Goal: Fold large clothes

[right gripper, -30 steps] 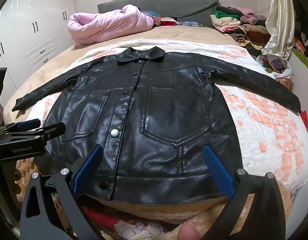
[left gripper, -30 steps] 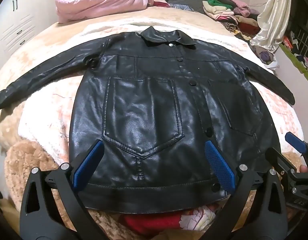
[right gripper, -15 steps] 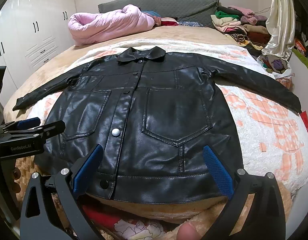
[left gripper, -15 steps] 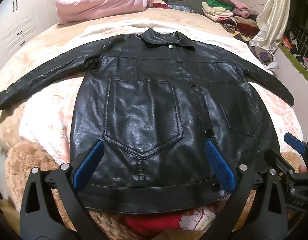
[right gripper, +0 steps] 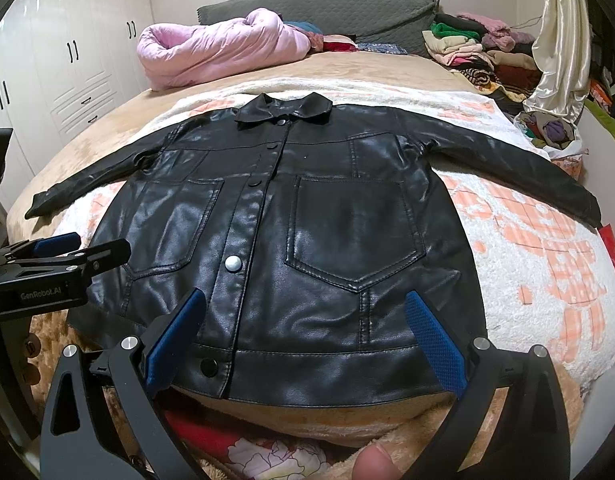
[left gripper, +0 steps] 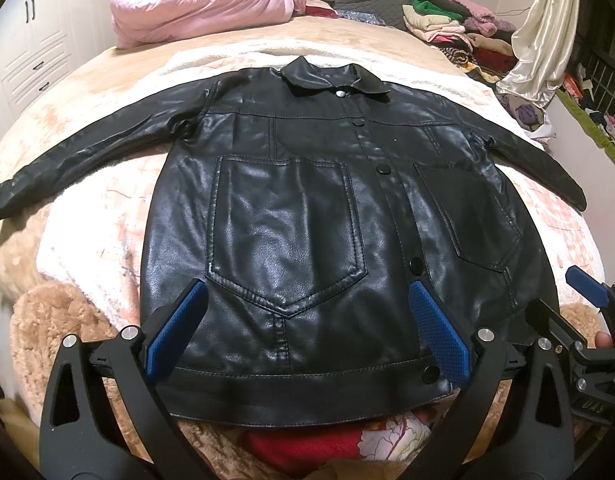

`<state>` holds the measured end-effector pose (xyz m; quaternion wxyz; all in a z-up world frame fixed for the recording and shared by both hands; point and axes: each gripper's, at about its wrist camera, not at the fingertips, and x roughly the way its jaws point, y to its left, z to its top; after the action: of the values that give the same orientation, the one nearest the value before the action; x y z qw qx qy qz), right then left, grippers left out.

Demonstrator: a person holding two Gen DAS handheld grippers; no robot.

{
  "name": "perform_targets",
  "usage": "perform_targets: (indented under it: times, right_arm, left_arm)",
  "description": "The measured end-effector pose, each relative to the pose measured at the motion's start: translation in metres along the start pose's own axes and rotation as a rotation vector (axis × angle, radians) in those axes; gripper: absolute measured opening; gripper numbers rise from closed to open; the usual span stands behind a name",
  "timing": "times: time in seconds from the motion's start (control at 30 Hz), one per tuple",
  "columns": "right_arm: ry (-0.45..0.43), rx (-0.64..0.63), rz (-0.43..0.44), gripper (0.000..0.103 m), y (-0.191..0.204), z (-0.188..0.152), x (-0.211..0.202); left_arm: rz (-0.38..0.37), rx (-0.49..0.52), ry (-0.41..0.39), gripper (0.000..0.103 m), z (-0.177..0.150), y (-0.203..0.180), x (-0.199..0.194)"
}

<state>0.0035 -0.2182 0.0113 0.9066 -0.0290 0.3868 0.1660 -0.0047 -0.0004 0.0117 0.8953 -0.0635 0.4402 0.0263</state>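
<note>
Black leather button-front jacket (left gripper: 307,216) lay flat, unfolded. I held left gripper (left gripper: 307,332) and right gripper (right gripper: 303,336) spread wide, empty, above hem. Best bite hem corners squarely, lift evenly.

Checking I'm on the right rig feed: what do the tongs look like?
Both the left tongs and right tongs are black plastic frames with triangular cutouts, silver screw heads and textured blue pads. White "GenRobot.AI" lettering marks the left body in the right wrist view. No cables or sleeves show.

Black jaws, blue ribbed pads (left gripper: 175,332)
</note>
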Motion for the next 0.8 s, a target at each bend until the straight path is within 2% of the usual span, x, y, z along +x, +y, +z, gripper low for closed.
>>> perform_targets:
  times: [0.8]
  right_arm:
    - [-0.009, -0.003, -0.004, 0.099, 0.0022, 0.0012, 0.0006]
  left_arm:
    - [-0.004, 0.012, 0.001, 0.094, 0.0049, -0.0014, 0.0024]
